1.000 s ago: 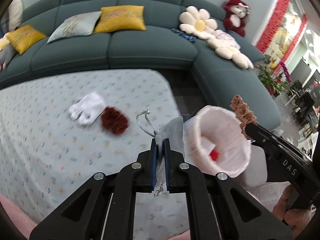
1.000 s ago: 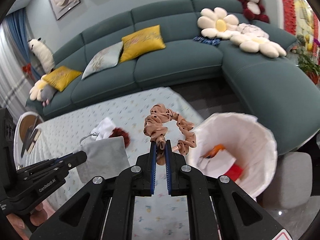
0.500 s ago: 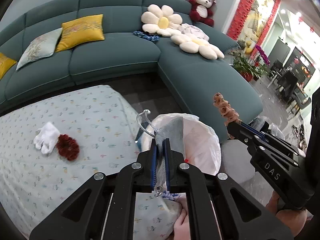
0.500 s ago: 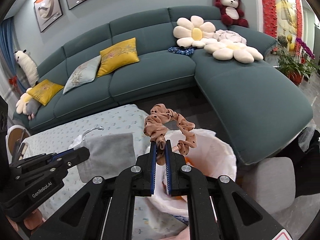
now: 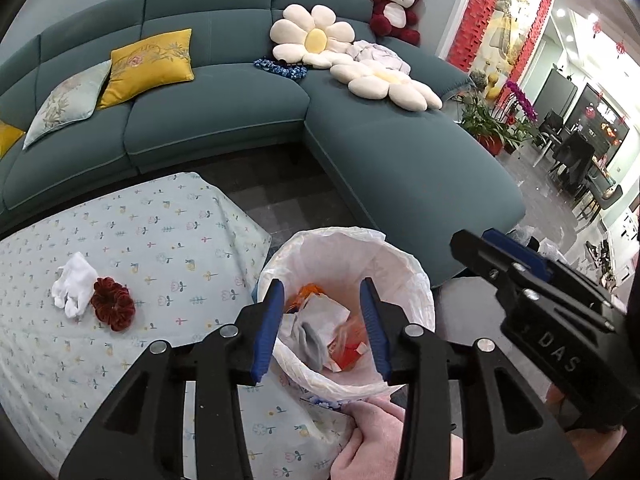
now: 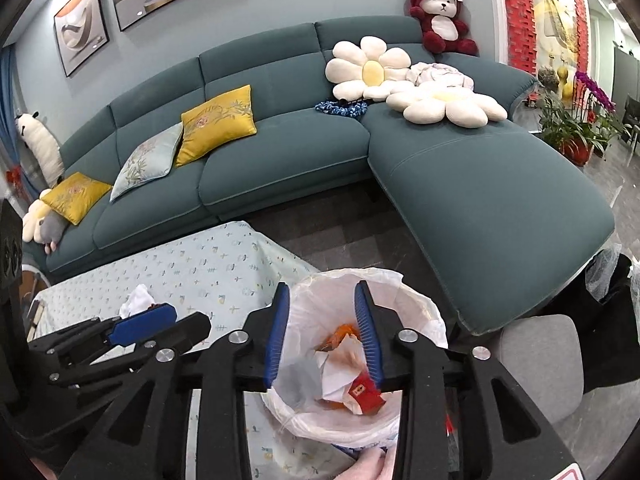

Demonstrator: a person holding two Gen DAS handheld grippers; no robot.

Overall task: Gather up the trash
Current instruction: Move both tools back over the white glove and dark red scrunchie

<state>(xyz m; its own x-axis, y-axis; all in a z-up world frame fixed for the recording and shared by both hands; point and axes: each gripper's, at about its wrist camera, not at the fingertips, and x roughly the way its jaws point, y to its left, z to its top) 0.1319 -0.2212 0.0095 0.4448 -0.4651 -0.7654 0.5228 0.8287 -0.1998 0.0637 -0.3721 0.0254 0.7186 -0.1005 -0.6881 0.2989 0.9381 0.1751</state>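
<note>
A bin lined with a white bag (image 5: 404, 264) (image 6: 424, 316) stands by the table's right end and holds paper, orange and red scraps and a grey pouch (image 5: 312, 338). My left gripper (image 5: 322, 286) is open and empty above the bin. My right gripper (image 6: 322, 290) is open and empty above it too; it also shows in the left wrist view (image 5: 496, 248). A dark red scrunchie (image 5: 113, 303) and a white glove (image 5: 74, 280) lie on the table with the flowered cloth (image 5: 140, 240).
A teal corner sofa (image 5: 392, 152) with yellow cushions, flower pillows and a red bear runs behind and to the right. A grey stool (image 6: 536, 364) stands right of the bin. Dark floor lies between table and sofa.
Both grippers have opened over the bin. The grey pouch left the left gripper and the tan scrunchie left the right; the pouch now lies in the bin.
</note>
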